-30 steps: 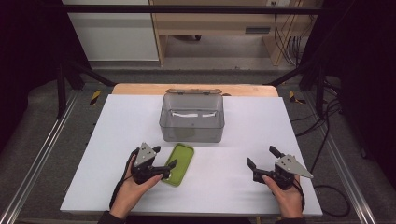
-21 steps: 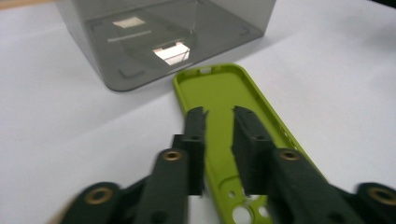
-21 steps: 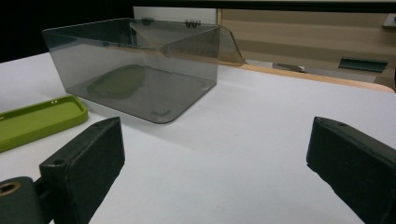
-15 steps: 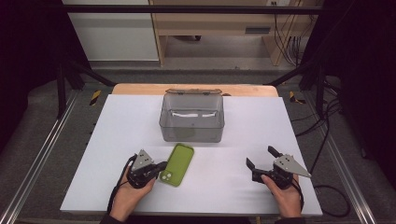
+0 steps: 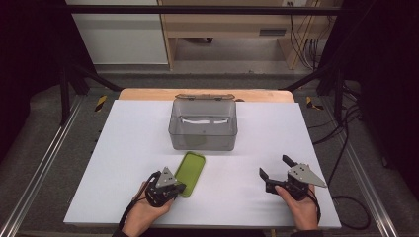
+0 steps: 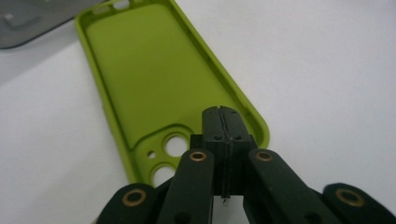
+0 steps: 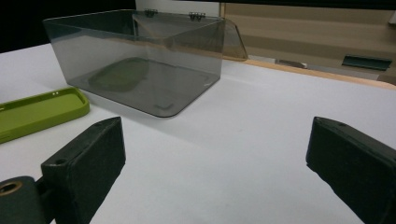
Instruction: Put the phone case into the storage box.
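Fingers of the left gripper (image 5: pixel 179 188), in the high view, meet at the near end of the green phone case (image 5: pixel 190 167), which lies just before the clear box (image 5: pixel 202 126); the right gripper (image 5: pixel 276 170) rests apart, spread wide and empty. From the left gripper view, jaws are pressed together over the case's camera-hole end, seemingly pinching its rim, so a lift into the box looks next. Right gripper view shows both pads (image 7: pixel 88 158) parted, facing the box.

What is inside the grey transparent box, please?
Inside the transparent box, which stands open, no loose object is visible. A green patch shows through its wall; whether it lies inside or is a reflection of the phone case is unclear.
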### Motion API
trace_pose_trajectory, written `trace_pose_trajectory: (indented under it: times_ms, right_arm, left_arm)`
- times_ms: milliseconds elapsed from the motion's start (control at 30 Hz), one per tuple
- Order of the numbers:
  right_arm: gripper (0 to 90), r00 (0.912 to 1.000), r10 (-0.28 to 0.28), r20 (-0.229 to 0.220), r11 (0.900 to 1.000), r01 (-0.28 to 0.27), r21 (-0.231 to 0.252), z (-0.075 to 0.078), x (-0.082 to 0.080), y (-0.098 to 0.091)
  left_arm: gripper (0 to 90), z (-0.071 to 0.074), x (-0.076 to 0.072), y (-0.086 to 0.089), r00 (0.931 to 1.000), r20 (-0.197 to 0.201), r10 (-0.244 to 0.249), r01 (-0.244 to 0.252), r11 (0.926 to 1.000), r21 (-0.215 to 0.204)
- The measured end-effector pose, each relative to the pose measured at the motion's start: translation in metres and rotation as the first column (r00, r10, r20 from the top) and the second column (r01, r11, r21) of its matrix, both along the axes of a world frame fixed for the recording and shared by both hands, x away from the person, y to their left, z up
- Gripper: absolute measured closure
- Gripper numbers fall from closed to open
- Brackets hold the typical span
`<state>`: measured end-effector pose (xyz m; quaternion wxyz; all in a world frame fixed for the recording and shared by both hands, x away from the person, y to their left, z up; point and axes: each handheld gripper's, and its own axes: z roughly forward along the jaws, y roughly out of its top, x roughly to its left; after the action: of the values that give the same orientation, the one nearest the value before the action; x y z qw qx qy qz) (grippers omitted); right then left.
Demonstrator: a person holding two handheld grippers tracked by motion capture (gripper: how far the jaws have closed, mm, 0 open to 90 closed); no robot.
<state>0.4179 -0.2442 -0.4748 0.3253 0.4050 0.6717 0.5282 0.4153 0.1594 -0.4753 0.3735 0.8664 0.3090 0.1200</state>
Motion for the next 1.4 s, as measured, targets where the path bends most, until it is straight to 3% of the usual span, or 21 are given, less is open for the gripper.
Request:
trace_pose_trajectory:
  times_ms: [167, 500, 800, 1033, 1400]
  right_arm:
    - [4.9, 1.0000, 0.001, -0.004, 1.0000, -0.001, 0.004, 0.000, 0.000, -0.001]
    - [5.0, 1.0000, 0.004, 0.007, 0.9999, -0.004, 0.010, 0.002, -0.003, -0.003]
    - [5.1, 0.9999, -0.015, -0.004, 0.9998, 0.015, 0.015, 0.003, -0.003, -0.007]
    - [5.2, 0.9991, -0.043, 0.007, 0.9990, 0.043, -0.011, 0.004, -0.006, -0.008]
    - [5.2, 0.9969, -0.078, 0.010, 0.9965, 0.078, -0.029, 0.007, -0.009, -0.010]
  left_arm:
    - [90.0, 0.000, -0.001, -0.007, 0.9987, -0.043, -0.029, 0.028, 0.9993, -0.024]
    - [90.0, -0.001, -0.005, -0.027, 0.9958, -0.082, -0.040, 0.036, 0.9975, -0.060]
    - [90.0, -0.001, -0.002, -0.056, 0.9948, -0.087, -0.053, 0.046, 0.9960, -0.076]
    - [90.0, -0.001, 0.000, -0.082, 0.9940, -0.084, -0.069, 0.063, 0.9948, -0.080]
    - [90.0, 0.002, 0.006, -0.106, 0.9929, -0.089, -0.080, 0.076, 0.9961, -0.045]
